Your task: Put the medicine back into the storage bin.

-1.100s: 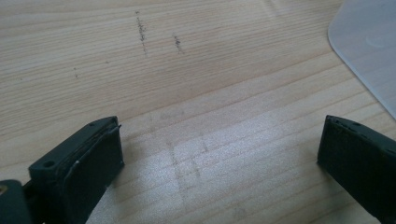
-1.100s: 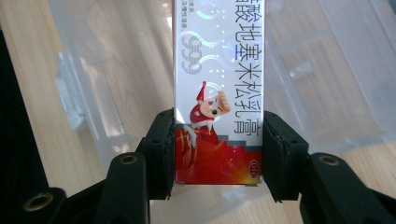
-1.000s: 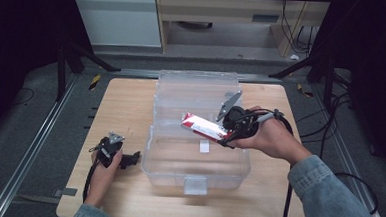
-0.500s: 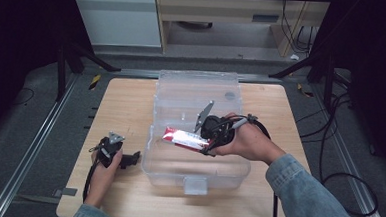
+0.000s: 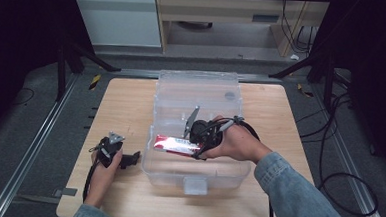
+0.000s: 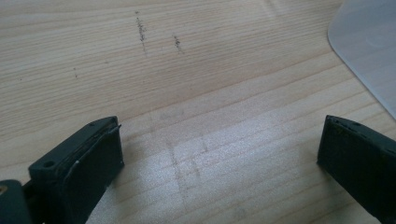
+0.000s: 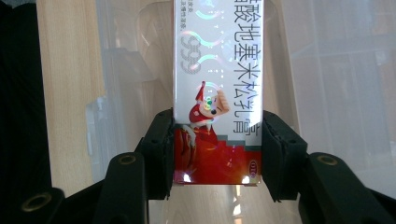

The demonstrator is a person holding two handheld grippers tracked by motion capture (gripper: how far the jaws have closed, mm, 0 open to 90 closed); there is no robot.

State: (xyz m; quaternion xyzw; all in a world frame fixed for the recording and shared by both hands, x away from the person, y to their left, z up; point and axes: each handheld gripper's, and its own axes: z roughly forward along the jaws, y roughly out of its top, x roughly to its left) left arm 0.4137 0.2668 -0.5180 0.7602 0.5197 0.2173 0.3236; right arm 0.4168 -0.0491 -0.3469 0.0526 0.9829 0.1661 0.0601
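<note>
On the left of the counter [image 5: 131,105], the left gripper [image 5: 128,160] rests where it was a second ago, its jaws wide apart over bare wood with nothing between them. Just right of it stands the clear plastic bin [image 5: 197,181]. The right gripper [image 5: 191,144] has come down and toward the left into the bin since the earlier frame, its jaws clamped on the sides of the red and white carton [image 7: 217,93], which now lies level inside the bin near its left wall.
</note>
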